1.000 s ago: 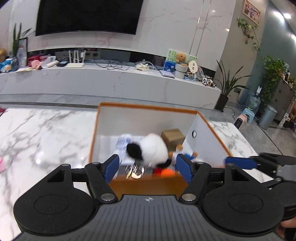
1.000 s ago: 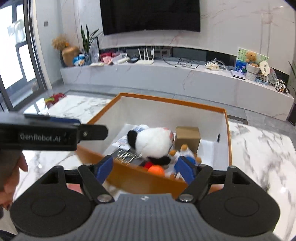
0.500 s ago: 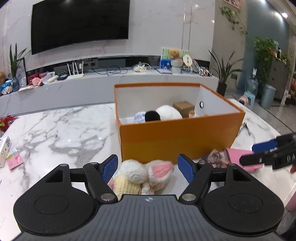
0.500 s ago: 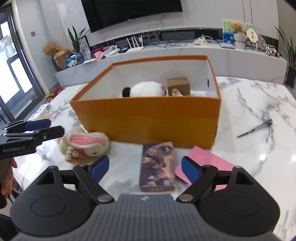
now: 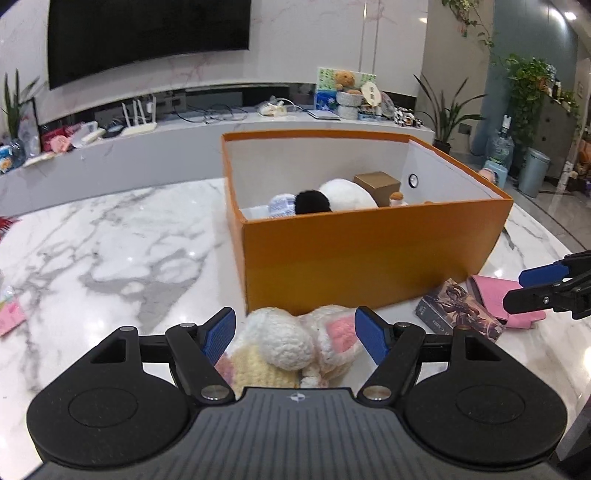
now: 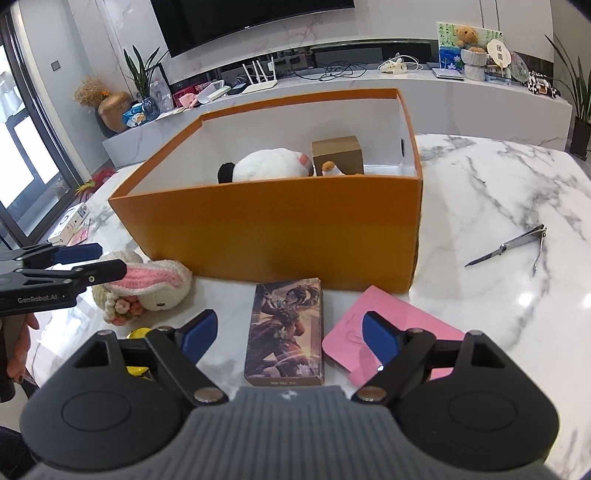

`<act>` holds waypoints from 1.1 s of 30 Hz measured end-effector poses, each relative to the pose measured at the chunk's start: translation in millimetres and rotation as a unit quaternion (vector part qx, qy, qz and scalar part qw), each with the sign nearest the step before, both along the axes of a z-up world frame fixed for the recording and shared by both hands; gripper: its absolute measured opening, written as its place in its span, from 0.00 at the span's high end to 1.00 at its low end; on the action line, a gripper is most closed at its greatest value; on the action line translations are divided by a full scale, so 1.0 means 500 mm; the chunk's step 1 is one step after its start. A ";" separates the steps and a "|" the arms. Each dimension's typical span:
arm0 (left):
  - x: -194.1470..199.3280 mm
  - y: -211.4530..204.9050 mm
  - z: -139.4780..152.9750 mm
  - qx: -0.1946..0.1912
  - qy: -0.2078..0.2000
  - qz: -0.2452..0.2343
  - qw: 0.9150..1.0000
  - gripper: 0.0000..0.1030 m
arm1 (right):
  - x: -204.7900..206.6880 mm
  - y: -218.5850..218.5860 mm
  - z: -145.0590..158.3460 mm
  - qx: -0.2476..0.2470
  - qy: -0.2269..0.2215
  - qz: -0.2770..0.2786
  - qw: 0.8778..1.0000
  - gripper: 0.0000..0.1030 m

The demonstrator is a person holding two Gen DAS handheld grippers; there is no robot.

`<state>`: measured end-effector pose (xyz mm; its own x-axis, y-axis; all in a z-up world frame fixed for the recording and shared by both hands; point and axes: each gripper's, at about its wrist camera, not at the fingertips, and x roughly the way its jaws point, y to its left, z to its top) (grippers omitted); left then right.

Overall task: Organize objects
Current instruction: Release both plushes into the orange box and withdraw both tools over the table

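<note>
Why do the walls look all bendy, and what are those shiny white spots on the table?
Left wrist view: the fisheye lens curves the TV and shelf edges; the white spots are lamp glare on the glossy marble table. Right wrist view: the same bending bows the window frame, glare shines beside the nail clippers, and the orange box casts a soft shadow at its base.
</note>
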<state>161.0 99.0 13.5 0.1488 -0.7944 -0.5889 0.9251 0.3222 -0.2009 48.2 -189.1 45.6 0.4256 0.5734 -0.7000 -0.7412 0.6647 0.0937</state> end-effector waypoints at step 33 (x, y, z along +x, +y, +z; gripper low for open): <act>-0.021 0.023 0.041 -0.019 -0.007 0.002 1.000 0.16 | 0.098 -0.060 -0.071 -0.070 0.058 0.023 0.996 0.07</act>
